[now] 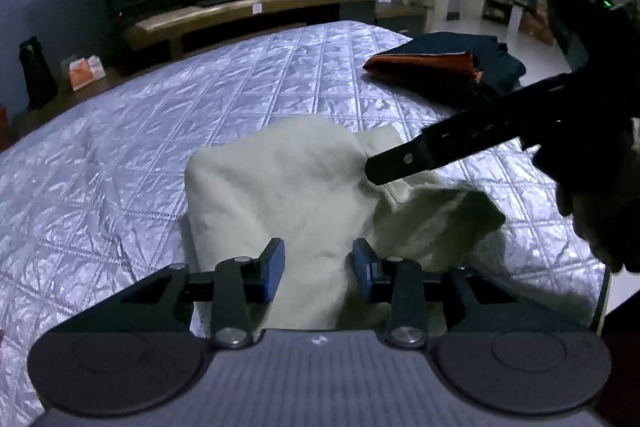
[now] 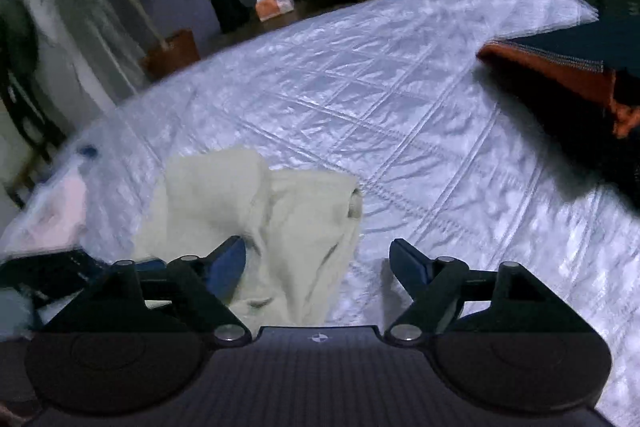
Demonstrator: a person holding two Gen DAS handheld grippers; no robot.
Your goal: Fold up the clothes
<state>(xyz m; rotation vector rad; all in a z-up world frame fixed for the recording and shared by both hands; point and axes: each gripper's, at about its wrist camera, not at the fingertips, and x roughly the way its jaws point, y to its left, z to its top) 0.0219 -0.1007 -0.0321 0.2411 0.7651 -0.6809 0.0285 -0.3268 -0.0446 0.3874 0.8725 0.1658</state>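
Cream garment (image 1: 288, 187) lies crumpled on the quilted bed (image 1: 140, 131); left gripper (image 1: 319, 271) stands narrowly parted, seemingly not pinching it; right gripper (image 2: 318, 267) gapes wide.

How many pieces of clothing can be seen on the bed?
3, possibly more hidden. The cream garment lies crumpled near both grippers. The dark blue garment lies folded at the bed's far right, and the orange garment lies against it.

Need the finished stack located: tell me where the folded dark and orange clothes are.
The folded dark and orange clothes lie on the quilted bed, far right in both wrist views, beyond the cream garment.
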